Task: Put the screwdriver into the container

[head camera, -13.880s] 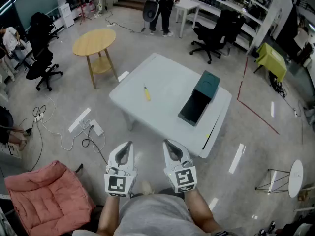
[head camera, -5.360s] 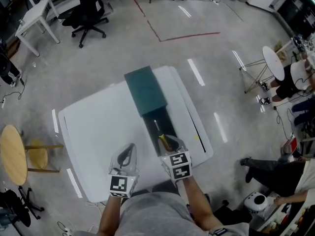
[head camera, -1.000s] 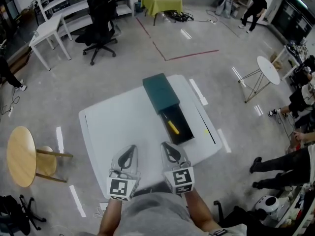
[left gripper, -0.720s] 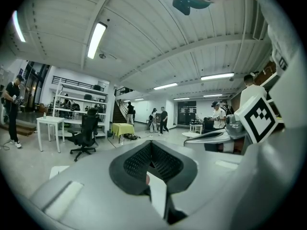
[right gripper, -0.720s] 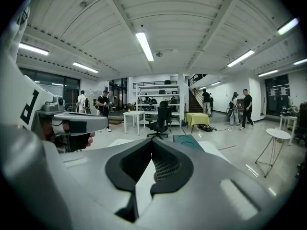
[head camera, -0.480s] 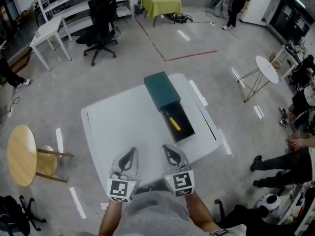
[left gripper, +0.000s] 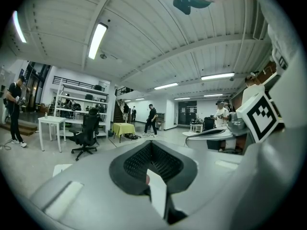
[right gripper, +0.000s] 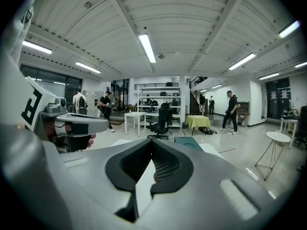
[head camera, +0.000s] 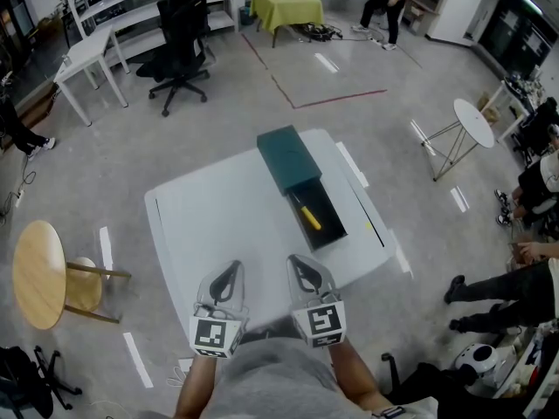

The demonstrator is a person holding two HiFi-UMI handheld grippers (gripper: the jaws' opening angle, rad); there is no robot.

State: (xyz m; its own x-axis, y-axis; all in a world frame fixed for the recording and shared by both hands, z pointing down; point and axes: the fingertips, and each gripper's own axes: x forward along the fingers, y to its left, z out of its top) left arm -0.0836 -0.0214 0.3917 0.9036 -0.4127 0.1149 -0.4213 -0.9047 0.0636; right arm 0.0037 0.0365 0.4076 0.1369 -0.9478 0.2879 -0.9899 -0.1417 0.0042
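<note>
Your screwdriver (head camera: 307, 217) lies inside the open container (head camera: 327, 208) on the counter (head camera: 218, 225). Your left gripper (head camera: 229, 271) and right gripper (head camera: 300, 266) are both closed and empty, well back from it. The likely risk now: bumping the counter could jolt the container

Screwdriver (head camera: 307, 218) tip too small to tell; bystander (head camera: 541, 175) cut by right edge.

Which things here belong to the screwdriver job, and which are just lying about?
Job: screwdriver, lying in the open container; white table under it; left gripper, right gripper, both jaws shut and empty.
Lying about: round wooden table, black office chair, yellow-clothed table, round white stand.
</note>
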